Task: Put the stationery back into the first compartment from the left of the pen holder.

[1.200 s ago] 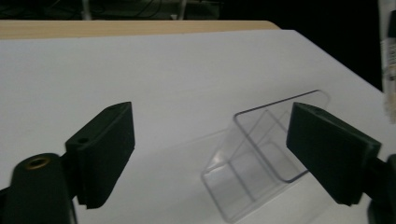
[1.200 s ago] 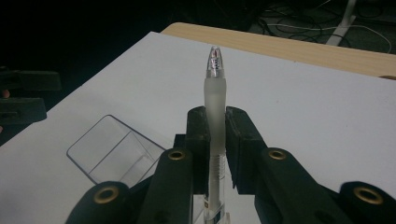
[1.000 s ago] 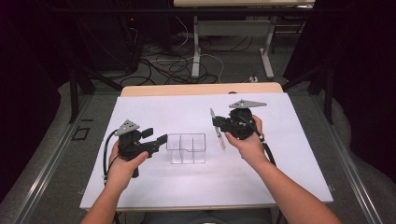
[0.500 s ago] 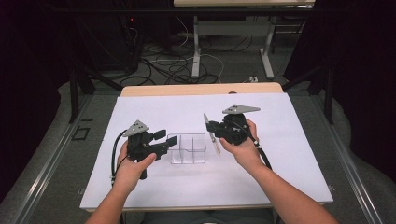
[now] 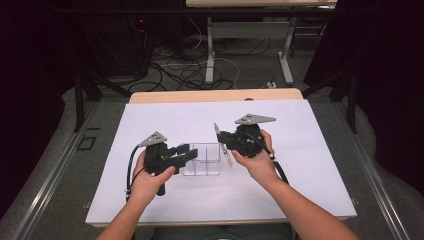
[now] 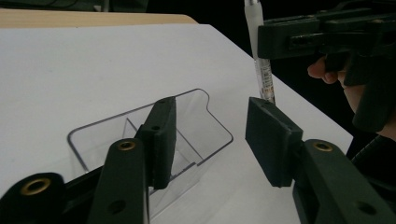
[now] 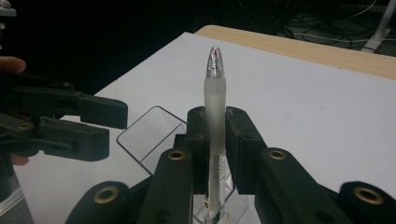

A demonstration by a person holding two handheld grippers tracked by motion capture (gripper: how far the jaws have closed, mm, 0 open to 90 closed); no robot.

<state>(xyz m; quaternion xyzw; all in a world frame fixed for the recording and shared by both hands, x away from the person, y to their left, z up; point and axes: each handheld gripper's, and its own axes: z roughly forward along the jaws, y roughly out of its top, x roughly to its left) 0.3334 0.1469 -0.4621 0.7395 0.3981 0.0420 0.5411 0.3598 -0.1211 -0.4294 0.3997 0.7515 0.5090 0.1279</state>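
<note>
A clear plastic box (image 5: 202, 159) with compartments lies in the middle of the white mat (image 5: 310, 150). My left gripper (image 5: 186, 151) is open at the box's left end. In the left gripper view one jaw is over the box (image 6: 196, 116) and the other is beside its wall, and I cannot tell whether they touch it. My right gripper (image 5: 223, 141) is shut on a frosted white pen (image 5: 218, 131), held nearly upright over the box's right end. In the right gripper view the pen (image 7: 215, 93) rises between the jaws above the box (image 7: 149, 135), with the left gripper (image 7: 114, 127) beyond.
The white mat covers a wooden table whose bare far edge (image 5: 215, 96) shows behind it. Beyond the table, cables (image 5: 190, 70) and white desk legs (image 5: 210, 55) stand on the floor. A metal rail (image 5: 50, 180) runs along the left side.
My left gripper has moved right up to the box's end. My right gripper has carried the pen left and down to the box's right end.
</note>
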